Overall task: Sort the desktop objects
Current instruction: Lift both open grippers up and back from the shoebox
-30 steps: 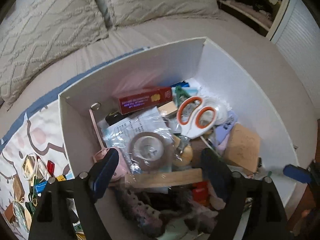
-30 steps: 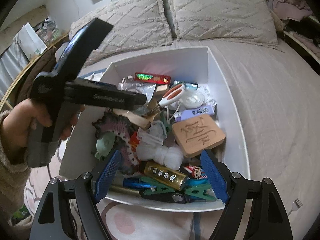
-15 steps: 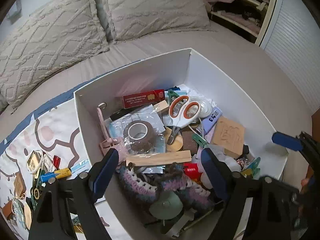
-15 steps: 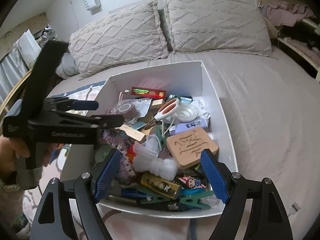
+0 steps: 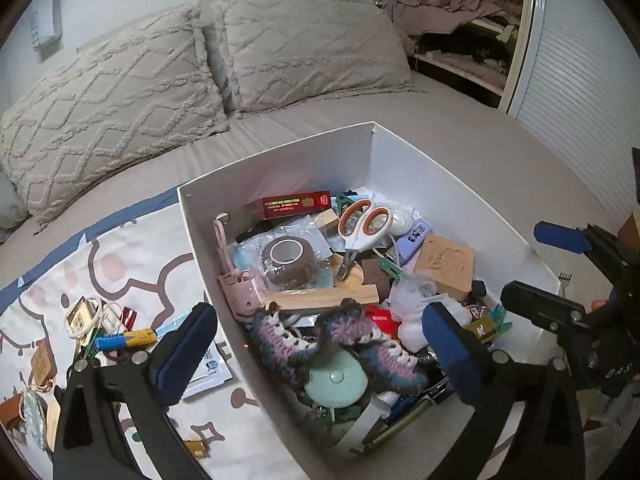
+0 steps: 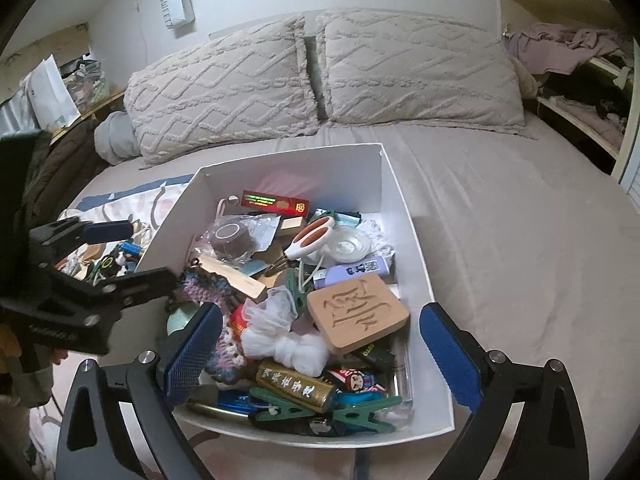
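A white box [image 5: 280, 168] [image 6: 404, 216] full of clutter sits on the bed. Inside lie orange-handled scissors [image 5: 362, 220] [image 6: 312, 238], a red carton [image 5: 294, 204], a brown tape roll [image 5: 286, 254] in plastic, a carved wooden block [image 5: 444, 260] [image 6: 358, 316], a wooden stick [image 5: 324, 296] and a purple crocheted piece [image 5: 280, 340]. My left gripper [image 5: 320, 348] hovers above the box's near-left corner; its jaws are opening, with nothing held between them. My right gripper [image 6: 322, 350] hangs over the box's near edge, its jaws also opening, empty, above a gold tube [image 6: 296, 386] and green clips [image 6: 360, 408].
Left of the box, a patterned mat [image 5: 132, 256] carries several small items, among them a yellow-and-blue battery [image 5: 124, 338]. Two textured pillows [image 5: 312, 52] lie at the head of the bed. A shelf with clothes [image 5: 460, 40] stands at the right. A hand holds the left gripper [image 6: 128, 256].
The left gripper has drawn back and up from the box, so more of the bed and mat shows. Both grippers' jaws stand wider than before.
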Motion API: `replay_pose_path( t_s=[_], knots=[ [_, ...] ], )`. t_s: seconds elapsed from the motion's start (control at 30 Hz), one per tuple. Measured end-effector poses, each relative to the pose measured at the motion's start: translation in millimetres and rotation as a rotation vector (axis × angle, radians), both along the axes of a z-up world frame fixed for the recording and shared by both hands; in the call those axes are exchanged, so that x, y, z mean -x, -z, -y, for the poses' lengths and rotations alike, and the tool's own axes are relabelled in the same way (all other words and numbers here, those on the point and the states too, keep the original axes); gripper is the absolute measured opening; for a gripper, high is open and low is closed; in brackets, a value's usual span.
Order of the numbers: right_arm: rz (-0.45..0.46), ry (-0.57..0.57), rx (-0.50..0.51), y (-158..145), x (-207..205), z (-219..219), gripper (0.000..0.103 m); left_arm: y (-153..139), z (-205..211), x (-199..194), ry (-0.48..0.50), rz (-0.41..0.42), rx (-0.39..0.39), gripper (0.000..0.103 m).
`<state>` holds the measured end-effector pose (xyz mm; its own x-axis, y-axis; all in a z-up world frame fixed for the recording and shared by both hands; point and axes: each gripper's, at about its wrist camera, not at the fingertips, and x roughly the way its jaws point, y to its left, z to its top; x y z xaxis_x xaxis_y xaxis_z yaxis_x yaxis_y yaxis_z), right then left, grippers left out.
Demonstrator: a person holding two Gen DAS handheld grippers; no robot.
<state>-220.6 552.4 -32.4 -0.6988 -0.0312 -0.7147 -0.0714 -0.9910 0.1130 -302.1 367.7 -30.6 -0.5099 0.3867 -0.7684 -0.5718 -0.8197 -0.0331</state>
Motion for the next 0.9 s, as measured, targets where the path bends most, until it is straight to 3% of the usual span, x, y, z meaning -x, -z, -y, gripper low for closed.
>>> replay_pose_path(
  t_s=[0.5,0.9],
  knots=[
    [-0.008,0.002,-0.045,-1.1,-2.2,10.1,0.103,-12.1,18.3,-20.0,-0.004,-0.053,-0.043,0.103],
    [-0.035,0.034,-0.072,-19.7,-14.0,25.3,0.103,-22.4,64.7,-23.5,-0.035,-0.06,-0.084,0.103]
  ],
)
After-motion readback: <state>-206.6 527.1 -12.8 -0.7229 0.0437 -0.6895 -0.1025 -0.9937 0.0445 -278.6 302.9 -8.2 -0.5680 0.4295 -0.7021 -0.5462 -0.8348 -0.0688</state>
